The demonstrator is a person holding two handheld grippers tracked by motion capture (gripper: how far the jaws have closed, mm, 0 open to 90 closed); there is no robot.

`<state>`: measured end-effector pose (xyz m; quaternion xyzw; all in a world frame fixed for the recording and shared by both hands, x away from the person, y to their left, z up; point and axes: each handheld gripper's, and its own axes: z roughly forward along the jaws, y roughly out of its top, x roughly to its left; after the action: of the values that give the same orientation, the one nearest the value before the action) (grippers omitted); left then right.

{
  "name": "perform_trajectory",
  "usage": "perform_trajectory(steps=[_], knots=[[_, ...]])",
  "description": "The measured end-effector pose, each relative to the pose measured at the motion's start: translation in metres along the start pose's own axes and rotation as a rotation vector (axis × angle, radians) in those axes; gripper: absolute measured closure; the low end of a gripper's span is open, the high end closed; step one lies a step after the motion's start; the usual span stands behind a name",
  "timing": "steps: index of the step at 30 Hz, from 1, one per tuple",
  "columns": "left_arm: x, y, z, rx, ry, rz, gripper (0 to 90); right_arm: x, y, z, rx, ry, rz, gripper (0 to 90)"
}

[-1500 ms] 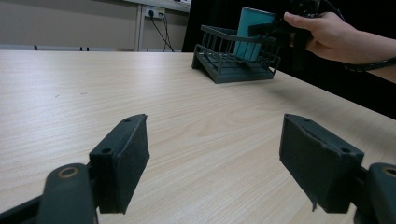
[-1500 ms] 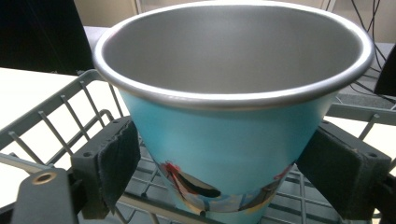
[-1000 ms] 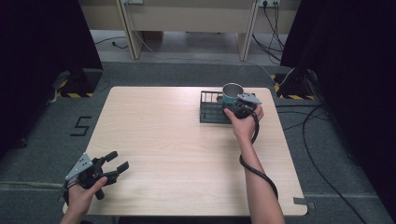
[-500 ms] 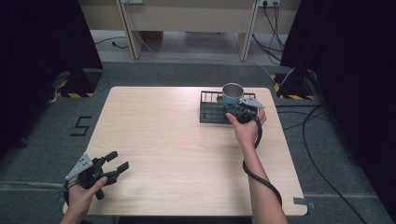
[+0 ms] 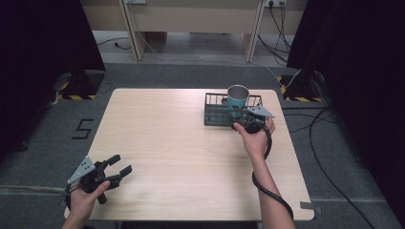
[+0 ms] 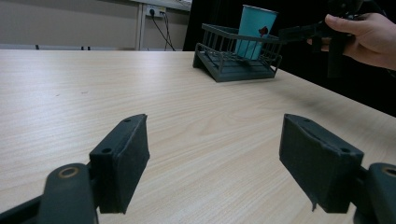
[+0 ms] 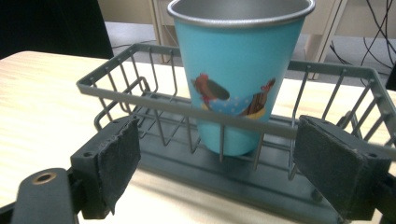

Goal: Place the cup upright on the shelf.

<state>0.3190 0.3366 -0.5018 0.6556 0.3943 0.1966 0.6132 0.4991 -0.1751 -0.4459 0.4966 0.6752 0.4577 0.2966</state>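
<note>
Right gripper (image 7: 219, 172) jaws wide open, empty, just short of the wire rack (image 7: 140, 95). Teal cup (image 7: 238, 74) stands upright inside it. Left gripper (image 6: 215, 168) jaws open, idle over the surface (image 5: 172, 143). Risk: jaws snag the rack rail, dragging the rack or tipping the cup.

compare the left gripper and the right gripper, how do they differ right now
The left gripper sits at the table's near left corner with bare wood ahead; the right gripper is at the grey wire rack, facing the teal cup standing in it. Both are open, holding nothing.
</note>
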Motion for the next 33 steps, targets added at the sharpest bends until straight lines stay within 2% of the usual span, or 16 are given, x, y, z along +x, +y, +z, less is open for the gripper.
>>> perform_trajectory(steps=[3, 9, 17, 33], knots=[[0.0, 0.0, 0.0, 0.002, 0.0, 0.002, 23.4, 0.002, -0.005, -0.007, 0.006, 0.009, -0.013, 15.6], [0.0, 0.0, 0.0, 0.003, 0.0, 0.004, 23.4, 0.003, -0.014, -0.016, 0.019, 0.014, 0.003, 15.6], [0.0, 0.0, 0.0, 0.003, 0.002, 0.004, 23.4, 0.004, -0.025, -0.027, 0.03, 0.021, -0.01, 15.5], [0.0, 0.0, 0.001, 0.007, 0.002, 0.006, 23.4, -0.002, -0.058, -0.055, 0.055, 0.006, -0.009, 15.5]])
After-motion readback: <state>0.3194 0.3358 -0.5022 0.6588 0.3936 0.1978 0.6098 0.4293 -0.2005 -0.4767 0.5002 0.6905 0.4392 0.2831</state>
